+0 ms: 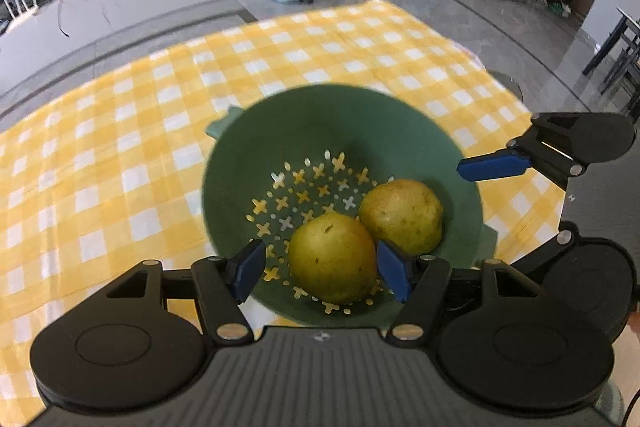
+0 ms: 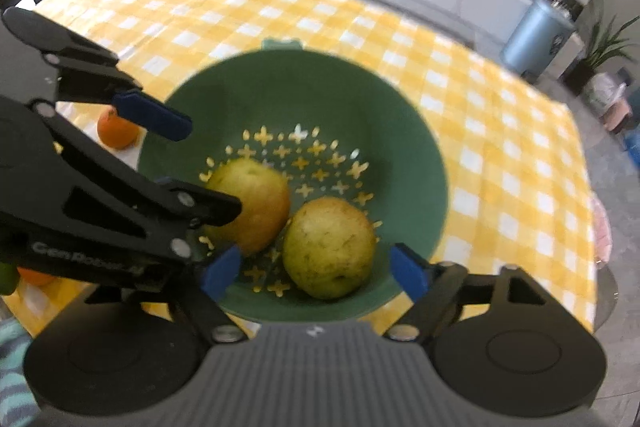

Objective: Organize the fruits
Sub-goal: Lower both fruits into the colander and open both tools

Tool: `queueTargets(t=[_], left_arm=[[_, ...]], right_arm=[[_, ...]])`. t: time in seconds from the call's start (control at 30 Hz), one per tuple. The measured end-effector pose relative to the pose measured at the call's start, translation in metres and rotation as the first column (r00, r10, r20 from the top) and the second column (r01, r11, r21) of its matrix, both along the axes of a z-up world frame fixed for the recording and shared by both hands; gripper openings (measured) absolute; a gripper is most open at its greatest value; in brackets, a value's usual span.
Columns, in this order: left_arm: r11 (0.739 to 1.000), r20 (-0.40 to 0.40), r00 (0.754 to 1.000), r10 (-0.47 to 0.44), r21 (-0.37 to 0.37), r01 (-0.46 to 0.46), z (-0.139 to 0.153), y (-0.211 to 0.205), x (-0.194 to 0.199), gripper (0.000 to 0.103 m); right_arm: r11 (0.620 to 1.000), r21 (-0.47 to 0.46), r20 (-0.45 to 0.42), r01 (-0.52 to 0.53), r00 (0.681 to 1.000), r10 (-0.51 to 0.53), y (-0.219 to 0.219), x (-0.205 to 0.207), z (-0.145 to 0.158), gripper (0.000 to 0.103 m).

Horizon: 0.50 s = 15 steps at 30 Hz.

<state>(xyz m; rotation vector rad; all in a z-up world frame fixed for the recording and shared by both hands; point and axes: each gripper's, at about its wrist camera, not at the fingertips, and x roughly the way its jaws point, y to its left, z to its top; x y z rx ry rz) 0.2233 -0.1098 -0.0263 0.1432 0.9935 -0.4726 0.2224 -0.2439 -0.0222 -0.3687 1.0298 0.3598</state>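
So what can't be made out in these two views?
- Right wrist view: the left gripper hides part of one pear, so contact there cannot be told.
- Right wrist view: one orange partly behind that gripper; another orange mostly hidden beneath it.
- Left wrist view: no oranges in frame; right gripper shows one finger only.
- Counter items: blurred in both.
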Motion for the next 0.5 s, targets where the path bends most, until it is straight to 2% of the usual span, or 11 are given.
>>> queueTargets(t=[0.23, 0.5], left_arm=[[1.0, 0.129, 0.991, 0.017, 0.023, -0.02, 0.035, 0.015, -0.037, 0.075], [0.999, 0.191, 0.981, -0.003, 0.046, -0.006, 0.057, 0.04, -0.075, 0.075]], right_arm=[[0.991, 0.092, 0.143, 0.094, 0.984, -0.107, 0.006, -0.039, 0.028, 0.085], [0.951, 0.233, 0.254, 0.203, 0.931, -0.261, 0.022, -0.092, 0.046, 0.086]])
